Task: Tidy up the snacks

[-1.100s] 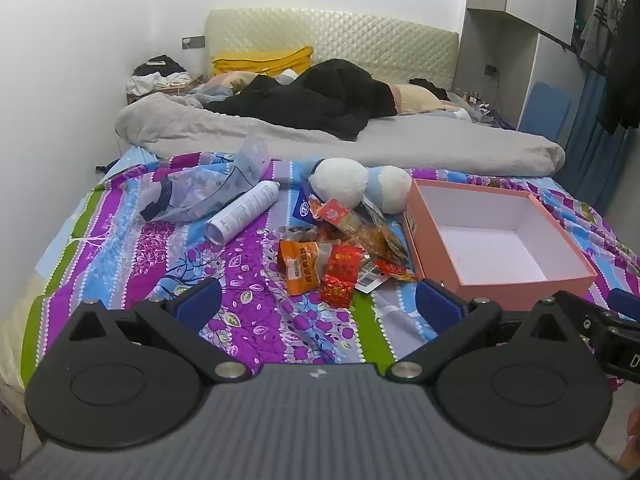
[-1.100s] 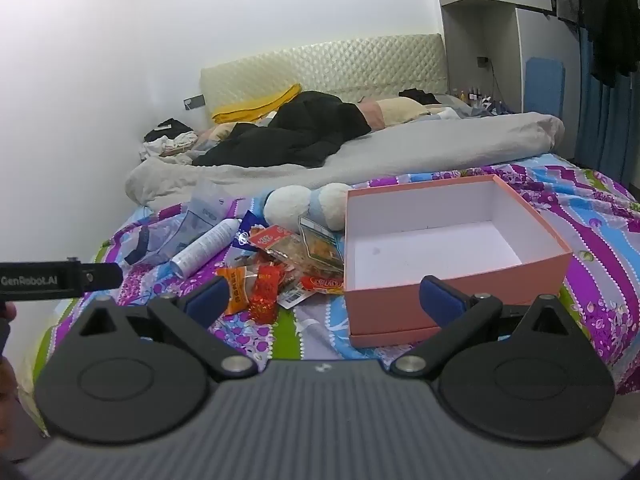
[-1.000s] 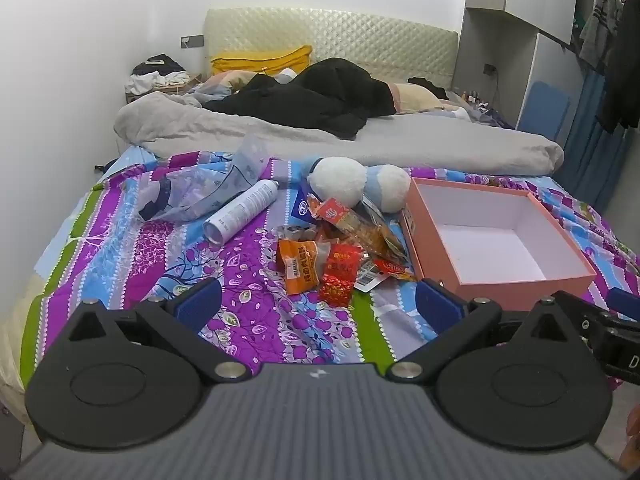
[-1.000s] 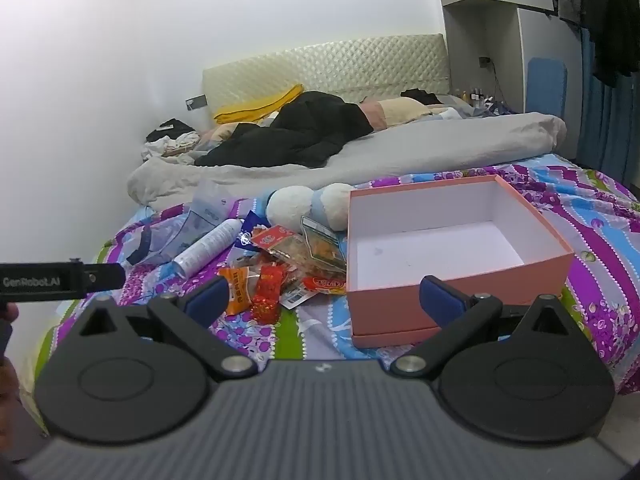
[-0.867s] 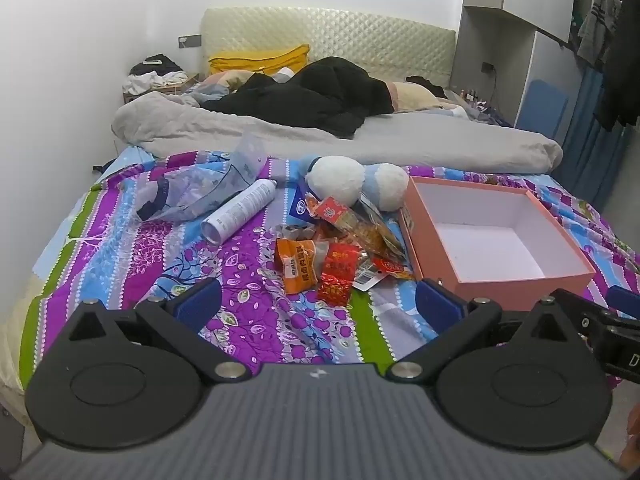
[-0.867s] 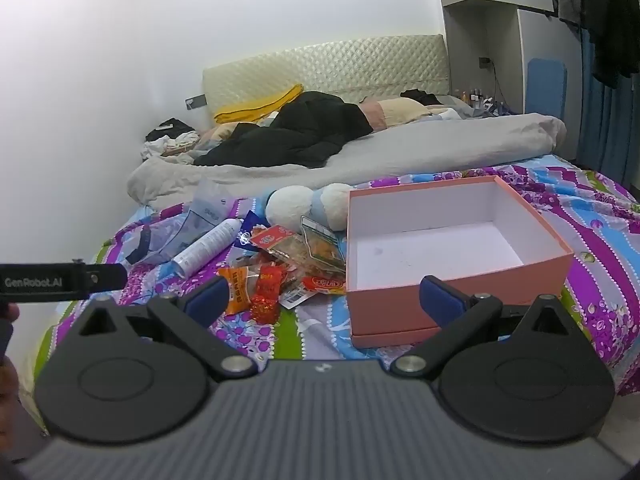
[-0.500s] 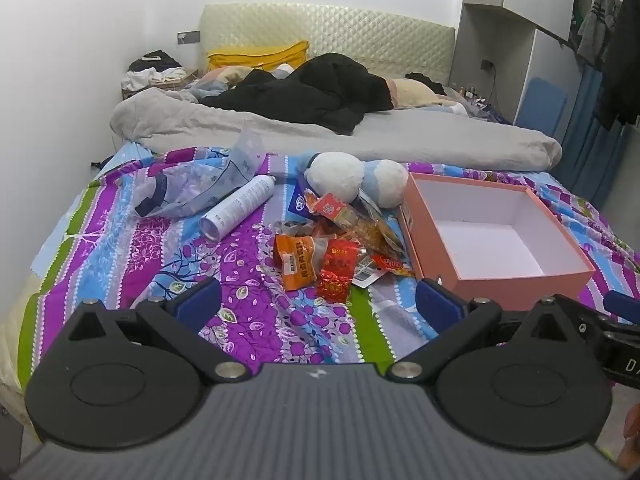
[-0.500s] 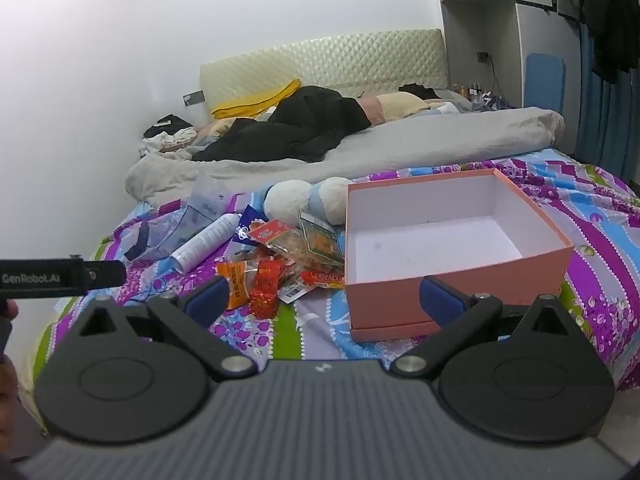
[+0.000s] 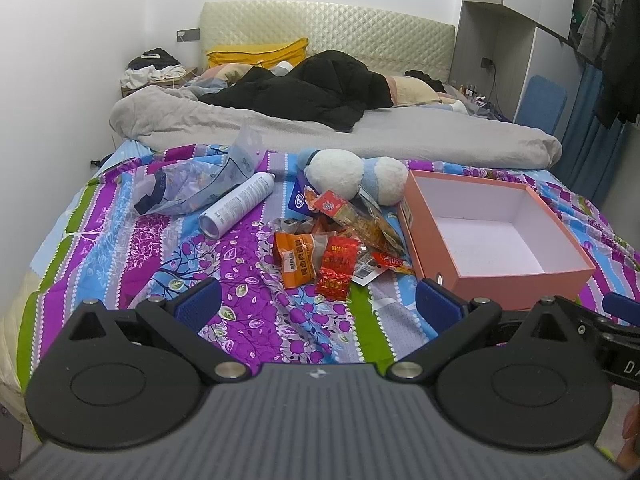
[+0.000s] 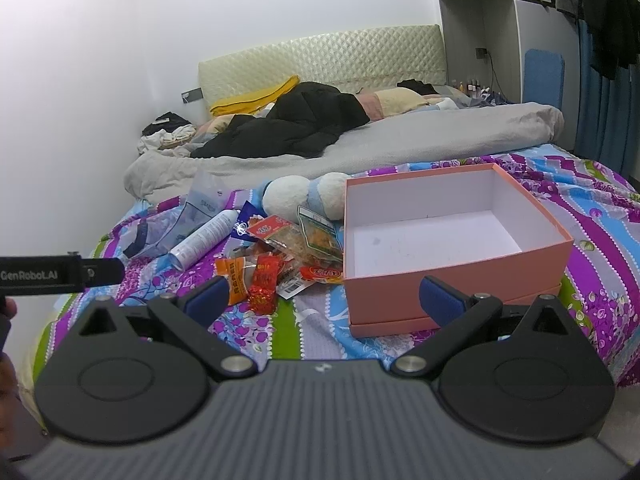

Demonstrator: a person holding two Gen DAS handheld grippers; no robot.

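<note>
A pile of snack packets lies on the striped bedspread: an orange packet (image 9: 295, 261), a red foil packet (image 9: 336, 266) and several clear and red packets (image 9: 360, 224) behind them. The orange packet (image 10: 236, 276) and red foil packet (image 10: 264, 282) also show in the right wrist view. An open pink box (image 9: 486, 236) with a bare white inside stands right of the pile; it also shows in the right wrist view (image 10: 448, 236). My left gripper (image 9: 318, 304) is open and empty, short of the pile. My right gripper (image 10: 324, 296) is open and empty, near the box's front.
A white spray can (image 9: 238, 204), a clear plastic bag (image 9: 192, 188) and a white-and-blue plush toy (image 9: 356, 174) lie behind the snacks. A grey duvet (image 9: 360, 136) and black clothing (image 9: 316, 92) cover the far bed. A wardrobe stands at right.
Both grippers have moved a little closer to the bed; the snacks and box appear slightly larger and lower. Nothing was taken hold of.
</note>
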